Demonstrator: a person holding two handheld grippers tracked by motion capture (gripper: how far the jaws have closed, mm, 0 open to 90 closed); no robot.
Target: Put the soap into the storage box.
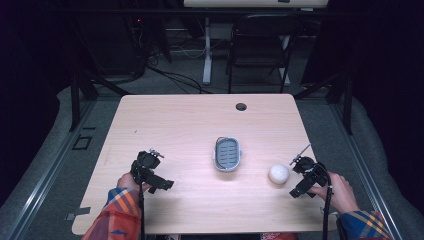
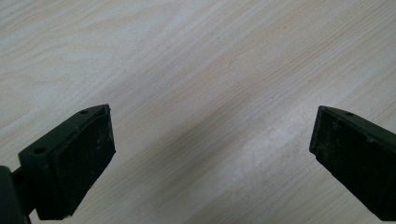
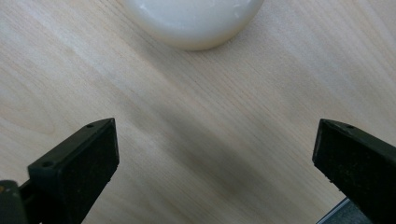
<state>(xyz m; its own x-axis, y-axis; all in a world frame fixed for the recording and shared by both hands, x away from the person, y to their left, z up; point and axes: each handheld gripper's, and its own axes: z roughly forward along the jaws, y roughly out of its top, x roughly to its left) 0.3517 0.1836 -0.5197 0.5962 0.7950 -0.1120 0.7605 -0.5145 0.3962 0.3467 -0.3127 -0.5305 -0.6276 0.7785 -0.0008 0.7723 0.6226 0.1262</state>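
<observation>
A round white soap-like lump (image 1: pixel 278 173) lies on the light wood table (image 1: pixel 190 120), right of a small grey-rimmed dish (image 1: pixel 227 153) with a slotted floor. My right gripper (image 1: pixel 299 168) sits just right of the lump, open and empty. In the right gripper view the lump (image 3: pixel 196 21) lies ahead of the jaws, which stand wide apart over bare wood. My left gripper (image 1: pixel 150 165) rests at the front left, well away from the dish, open. Its jaws in the left gripper view stand wide apart above bare table (image 2: pixel 205 84).
A dark cable hole (image 1: pixel 241 106) marks the table's far edge. A black chair (image 1: pixel 260 45) and a white desk leg (image 1: pixel 206 50) stand beyond the table. The person's plaid sleeves (image 1: pixel 117 215) come in at the bottom. The table edge (image 3: pixel 336 212) is near the right jaw.
</observation>
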